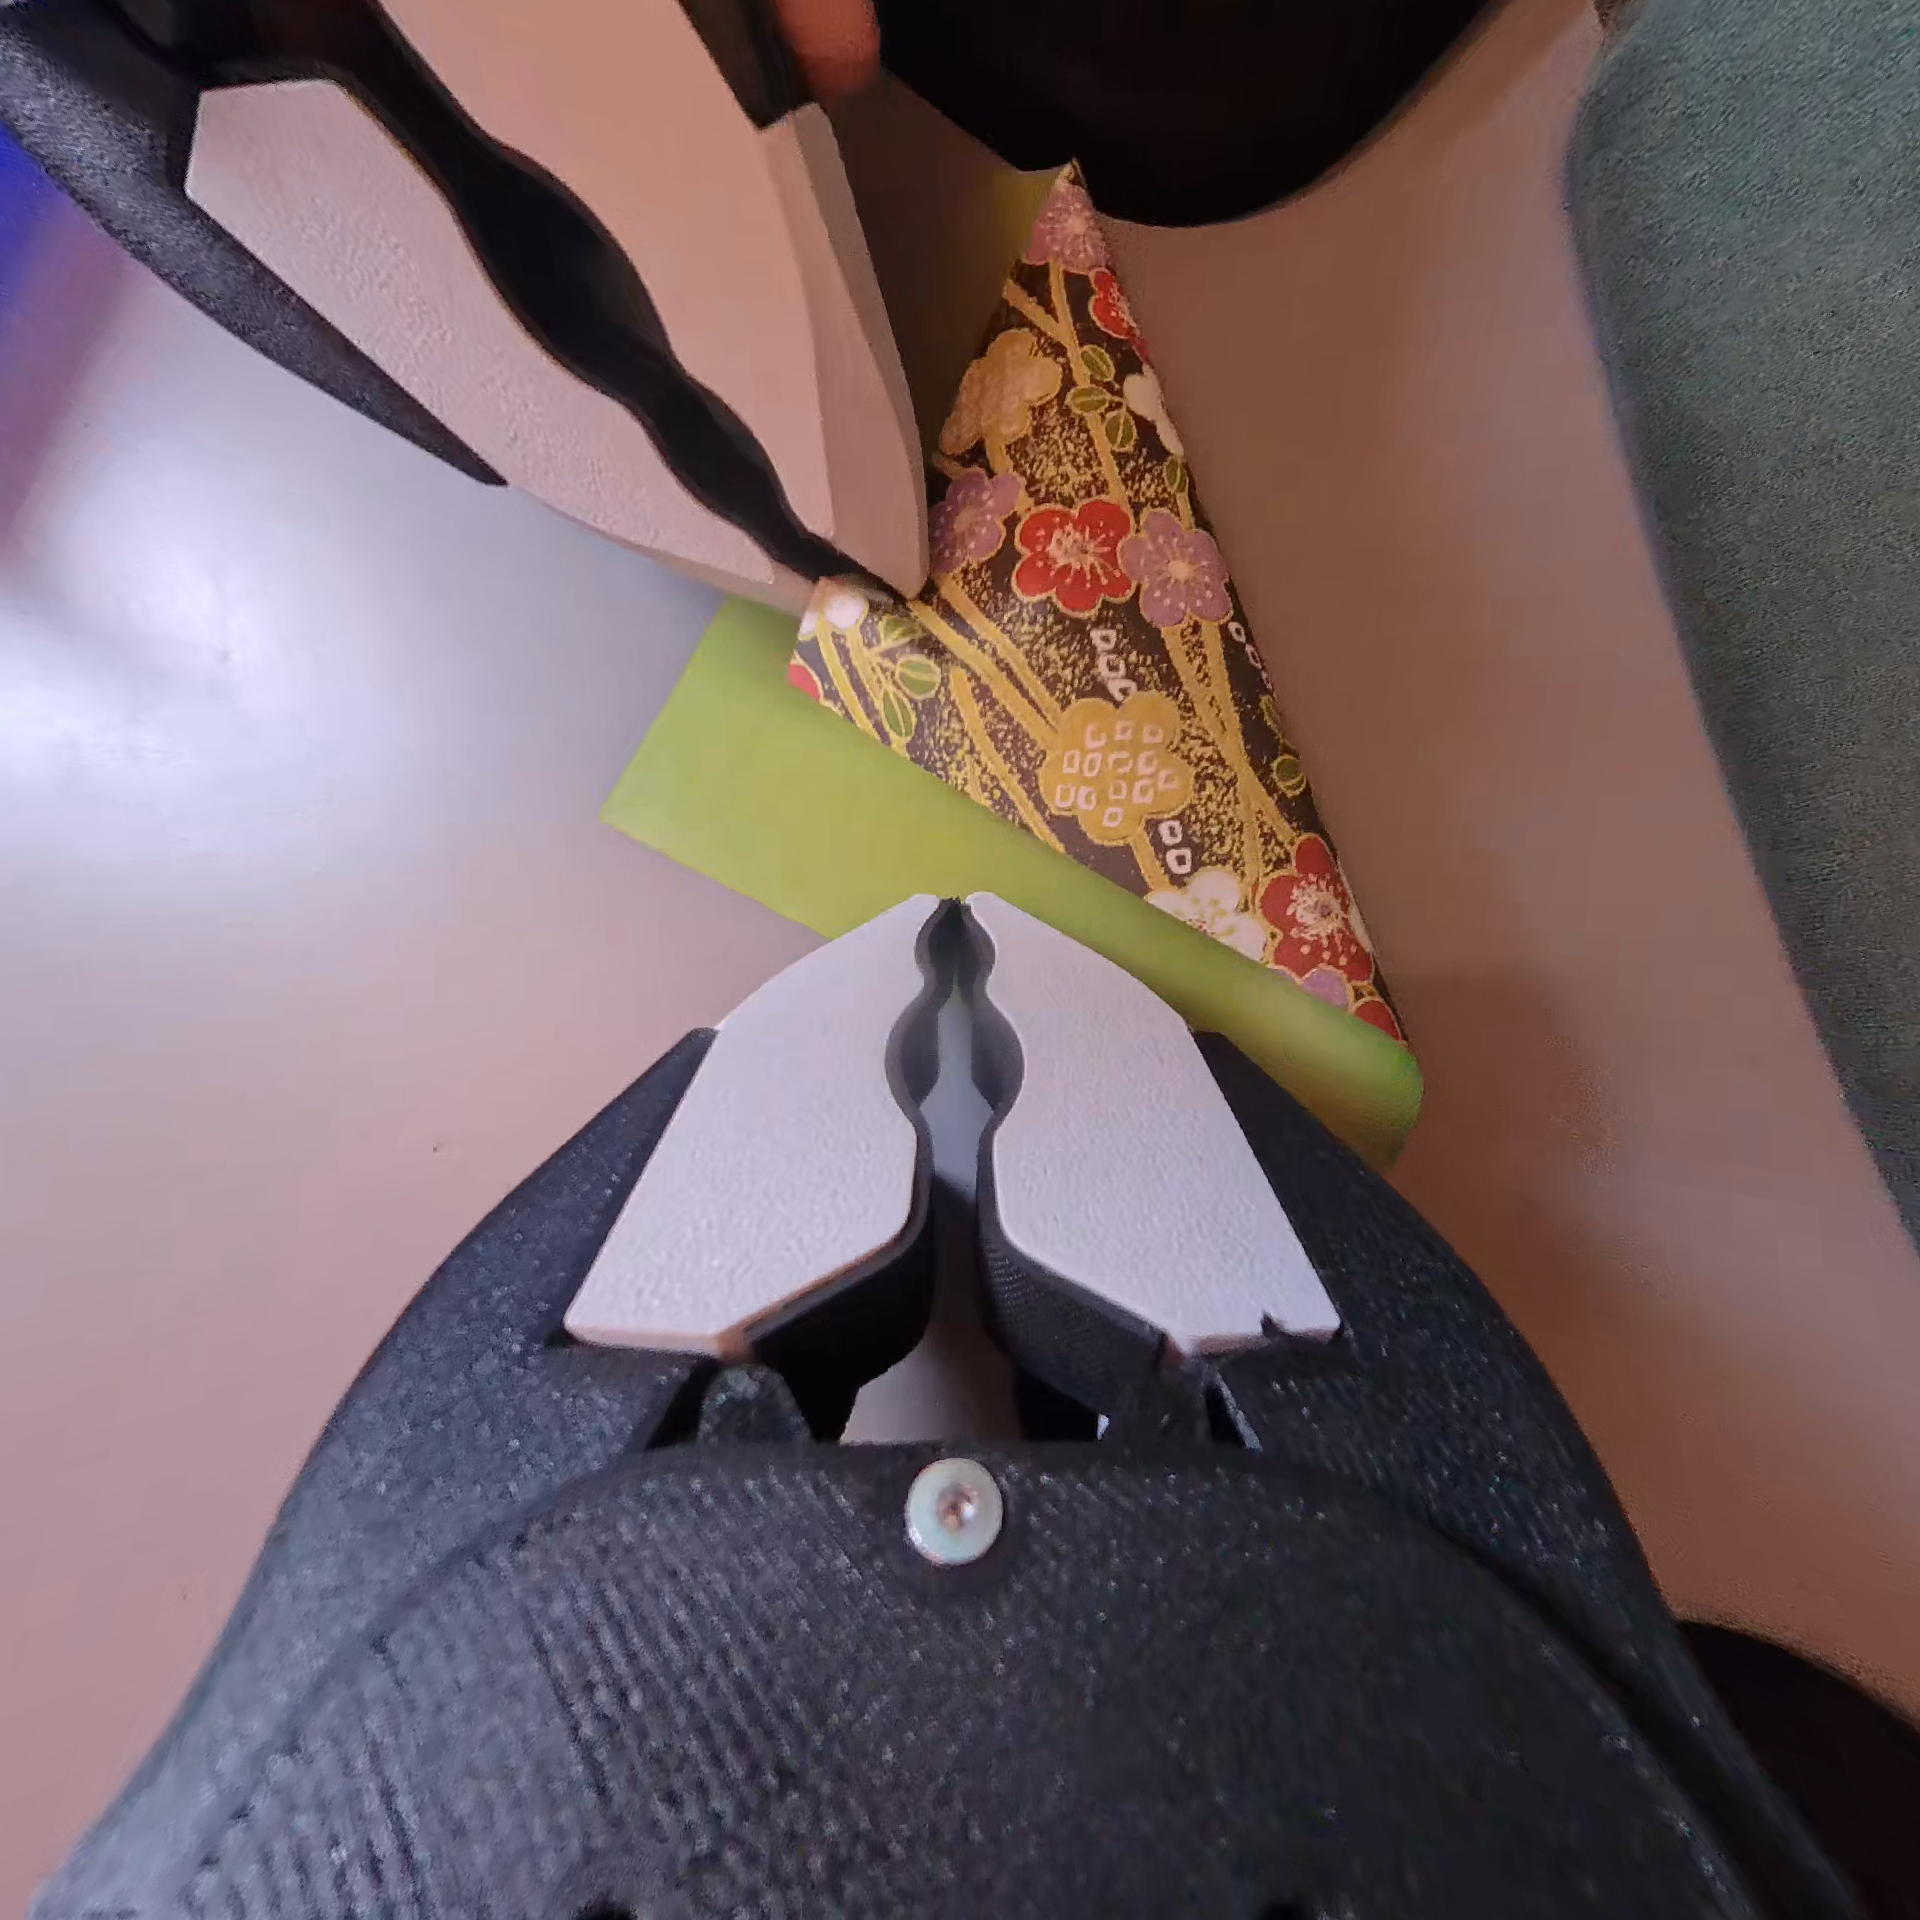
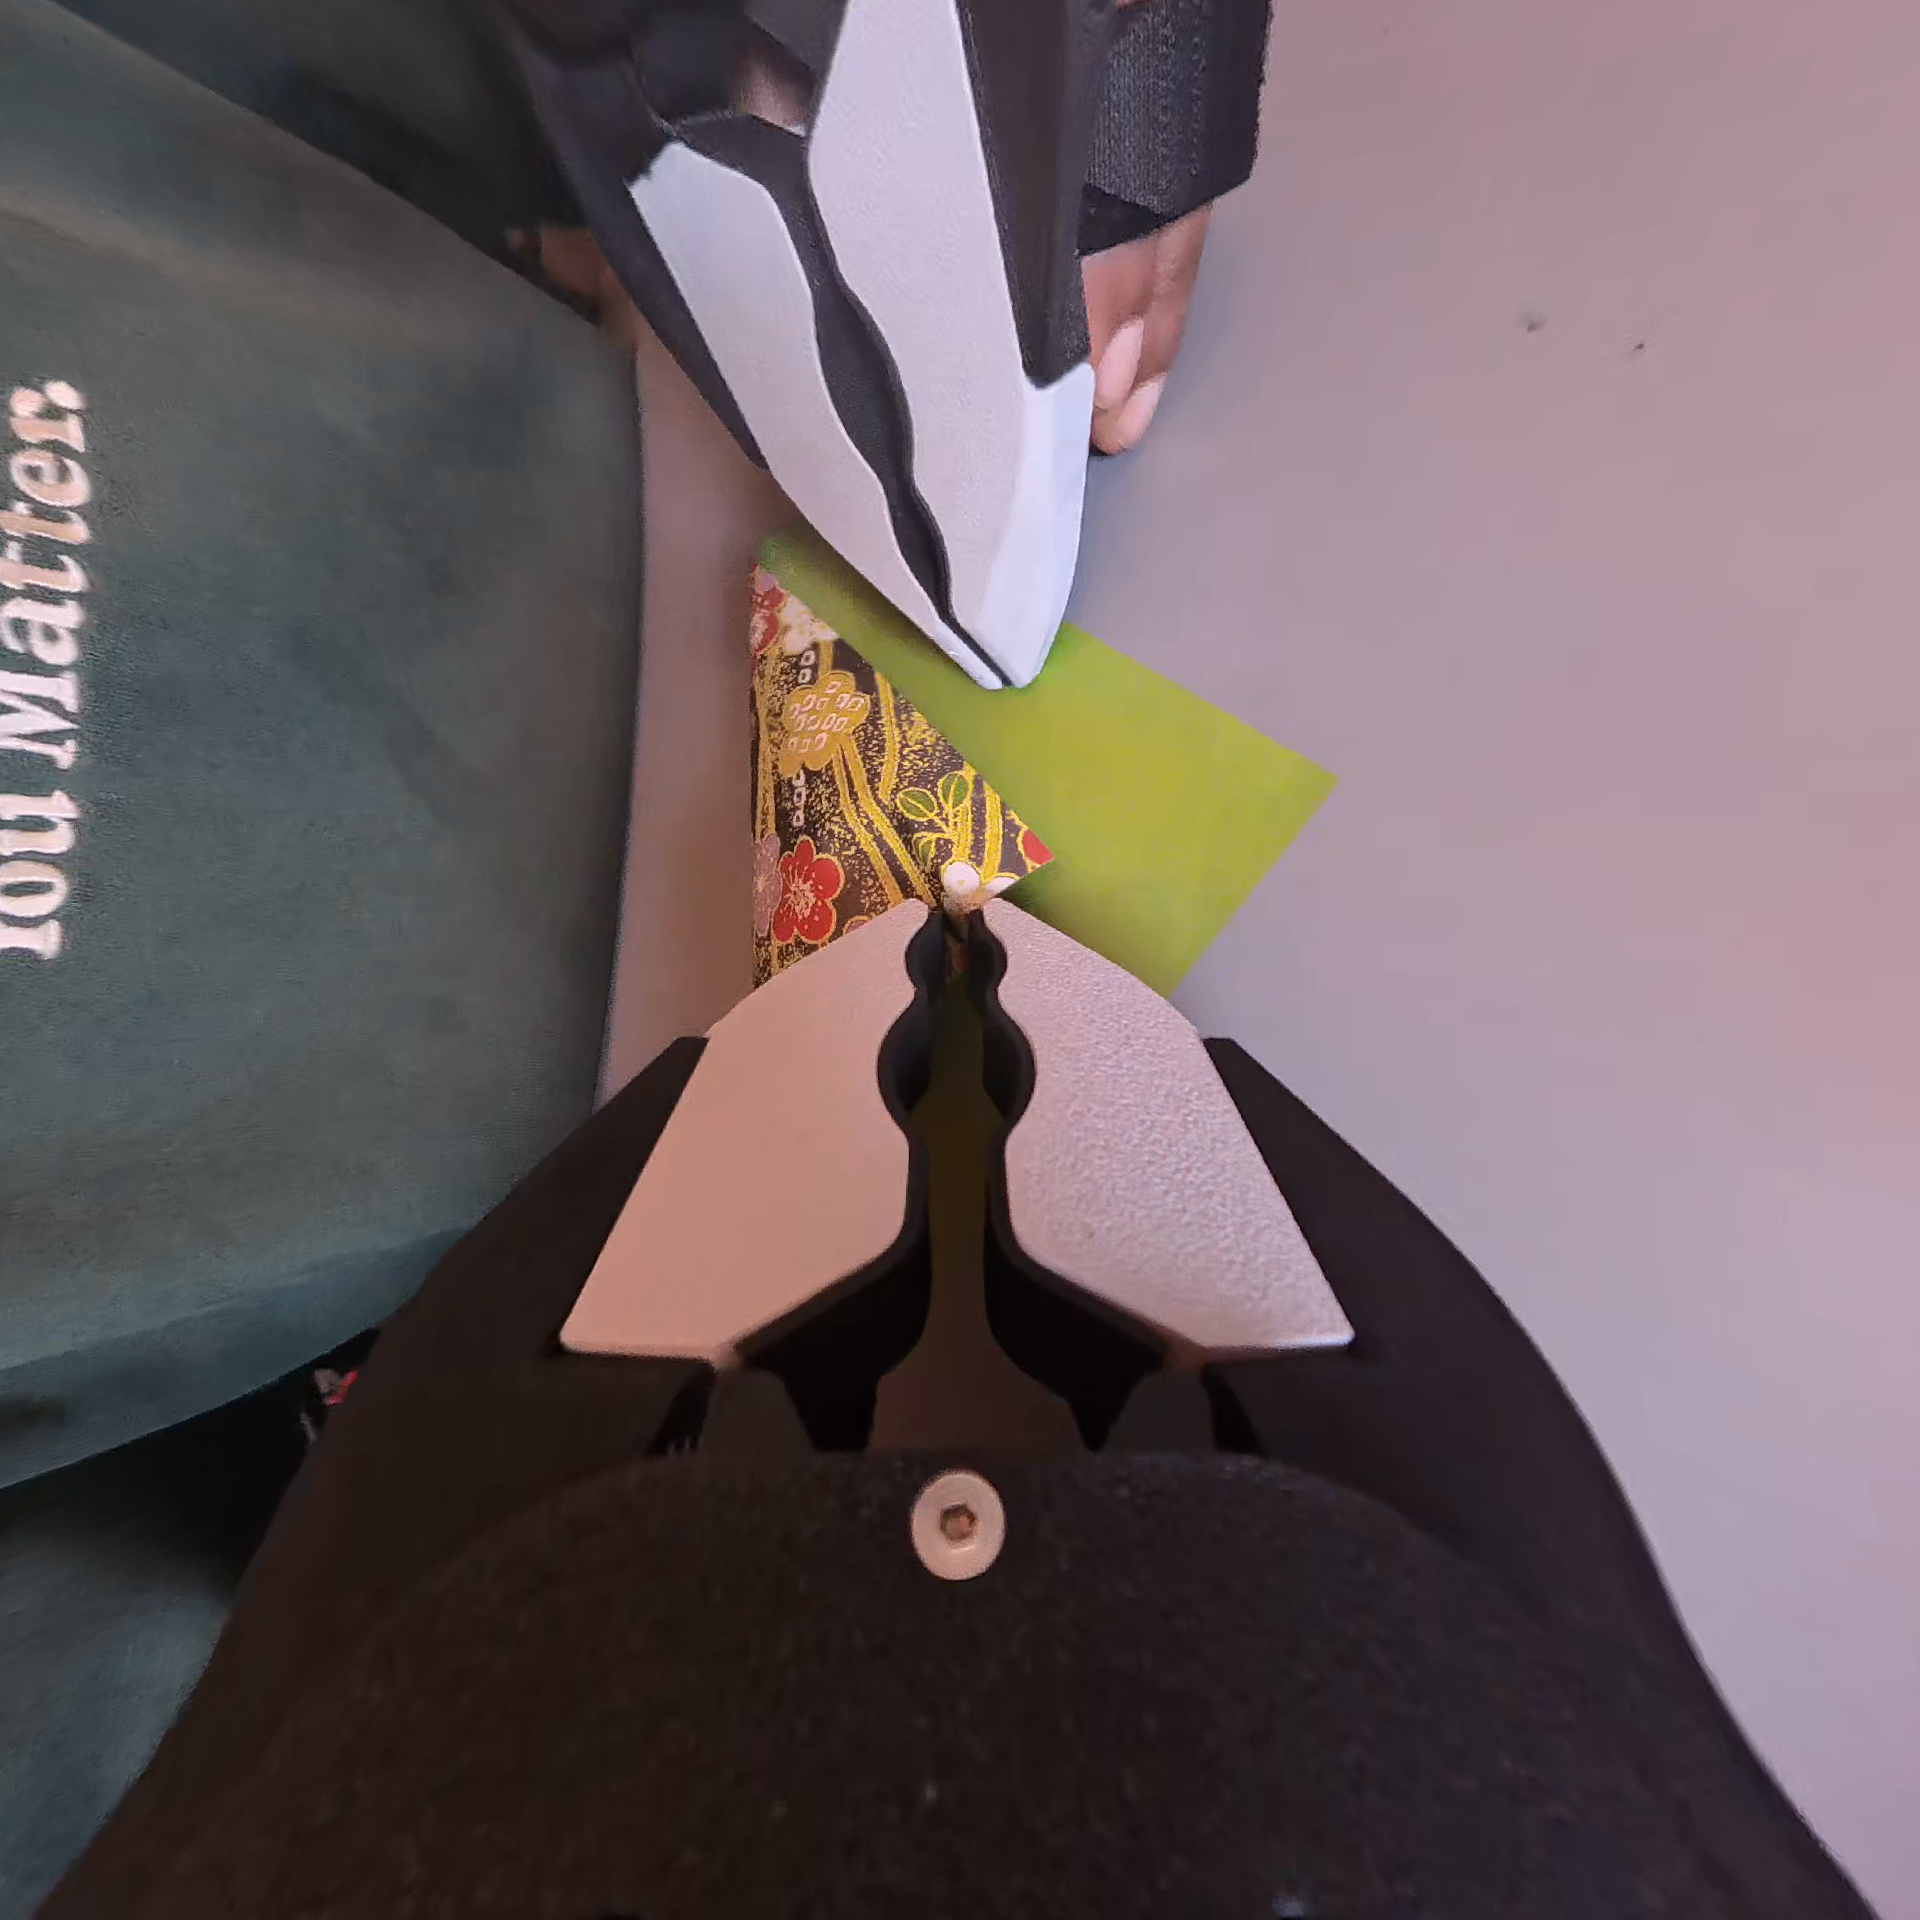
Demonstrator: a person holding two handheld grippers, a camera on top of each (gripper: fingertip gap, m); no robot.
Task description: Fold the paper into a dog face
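The paper lies on the pale table (image 1: 260, 935), plain green side (image 1: 831, 800) up. A triangular flap (image 1: 1091, 644) is turned over it and shows a dark floral pattern. My left gripper (image 1: 951, 909) is shut, its tips resting on the green sheet near its edge; it also shows in the right wrist view (image 2: 1003, 675). My right gripper (image 2: 961, 909) is shut on the tip of the floral flap (image 2: 852, 790), holding that corner over the green sheet (image 2: 1143, 810). The right gripper shows in the left wrist view (image 1: 842, 582) pinching that corner.
The person's teal sweatshirt (image 2: 260, 727) is close behind the paper at the table's near edge, also seen in the left wrist view (image 1: 1766, 520). A hand (image 2: 1132, 353) holds the left gripper. Bare tabletop (image 2: 1558, 623) lies beyond the paper. Left tips to right tips: about 5 cm.
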